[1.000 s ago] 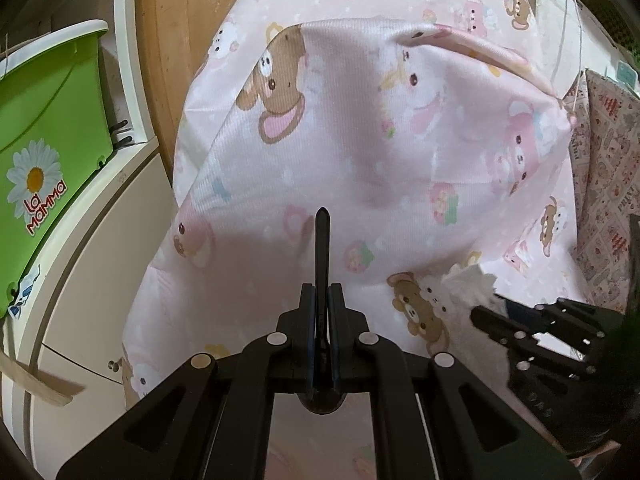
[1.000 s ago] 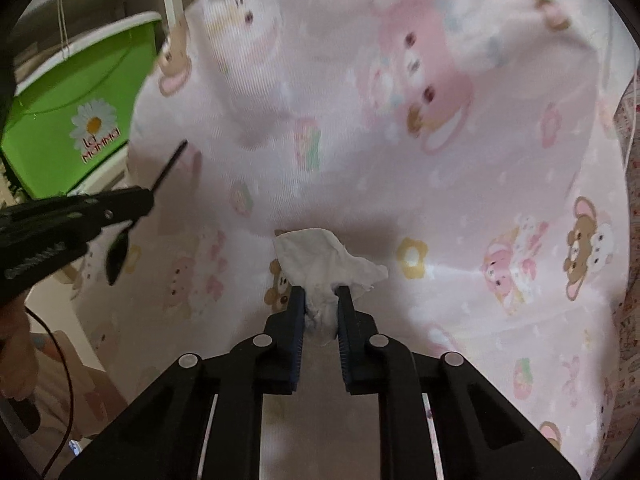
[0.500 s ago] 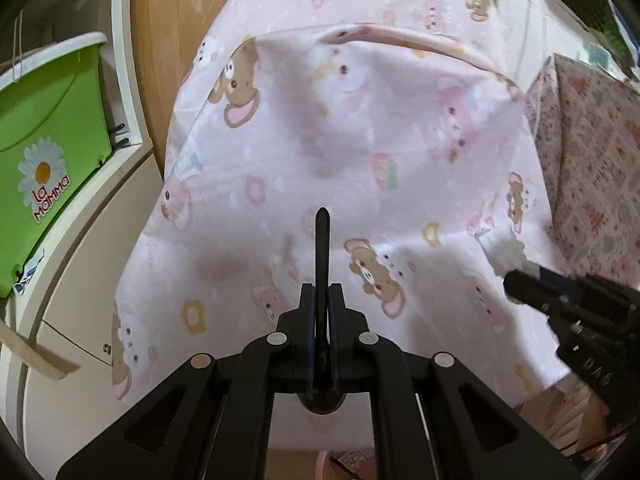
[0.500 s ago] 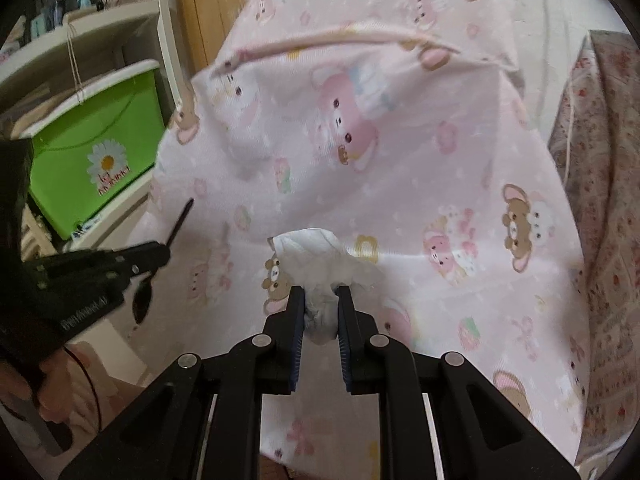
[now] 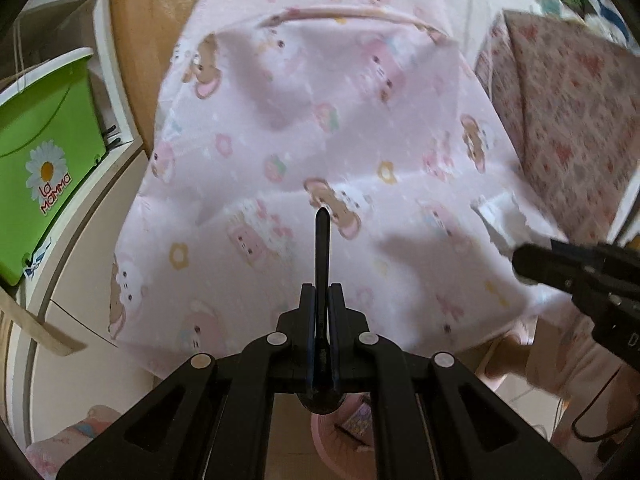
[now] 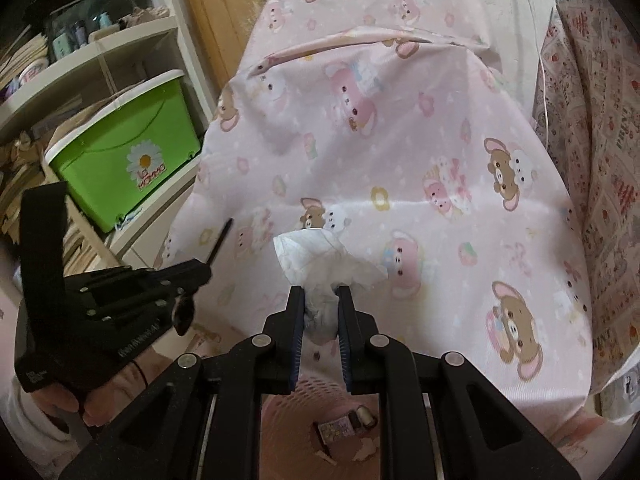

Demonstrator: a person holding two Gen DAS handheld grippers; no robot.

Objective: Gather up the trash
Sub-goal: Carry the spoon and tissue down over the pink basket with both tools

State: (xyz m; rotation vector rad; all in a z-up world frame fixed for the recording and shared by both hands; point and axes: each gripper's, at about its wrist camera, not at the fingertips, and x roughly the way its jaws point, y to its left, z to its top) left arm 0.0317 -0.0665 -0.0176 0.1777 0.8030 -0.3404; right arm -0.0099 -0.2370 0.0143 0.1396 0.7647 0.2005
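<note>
My right gripper (image 6: pixel 319 300) is shut on a crumpled white tissue (image 6: pixel 320 254), held in the air above a pink basket (image 6: pixel 280 412) that has small scraps in it. My left gripper (image 5: pixel 321 292) is shut on a black plastic spoon (image 5: pixel 321 240), whose handle sticks out forward. In the right wrist view the left gripper (image 6: pixel 196 276) sits at the left with the spoon (image 6: pixel 218 240). In the left wrist view the right gripper (image 5: pixel 524 260) enters from the right with the tissue (image 5: pixel 500 220). The pink basket (image 5: pixel 344 432) shows below the left gripper.
A bed with a pink bear-print sheet (image 6: pixel 400 140) fills the middle. A patterned blanket (image 6: pixel 600 140) lies at the right. White shelves with a green bin (image 6: pixel 128 152) stand at the left, beside a wooden door (image 6: pixel 232 8).
Both grippers have pulled back from the bed and now hang over the pink basket at its foot. The tissue and the spoon stay gripped.
</note>
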